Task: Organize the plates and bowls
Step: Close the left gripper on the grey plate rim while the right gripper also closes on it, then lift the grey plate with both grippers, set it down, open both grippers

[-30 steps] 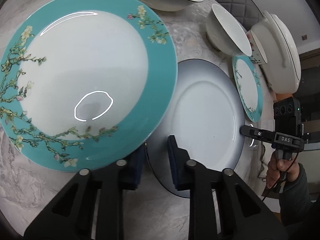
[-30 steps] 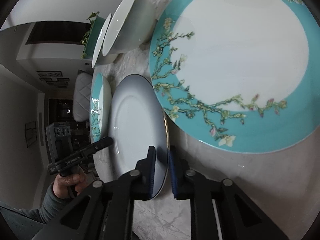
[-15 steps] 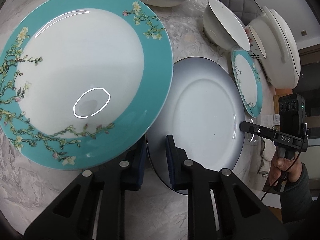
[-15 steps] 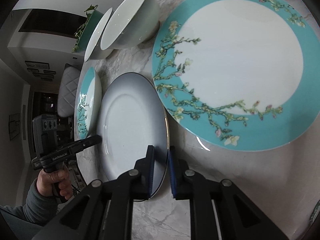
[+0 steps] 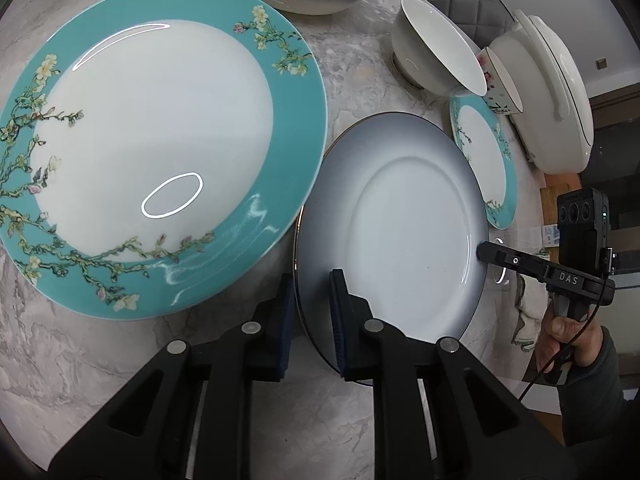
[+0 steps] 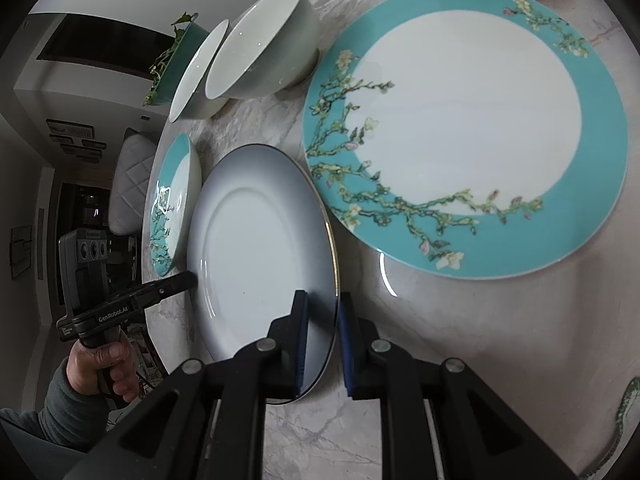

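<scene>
Grey-white gradient plate with thin gold rim (image 5: 404, 236) seen at centre of both views, resting on grey marble counter (image 5: 352, 72), gripped at opposite edges. Left gripper (image 5: 310, 312) jaws clamped on plate's near rim, lower centre of left view. Right gripper (image 6: 323, 332) jaws clamped on opposite rim, lower centre of right view. Large teal-bordered blossom plate (image 5: 152, 144) lies just beside, upper left of left view. Small teal blossom plate (image 5: 484, 160) sits at right, white bowls (image 5: 436, 52) grouped behind it.
</scene>
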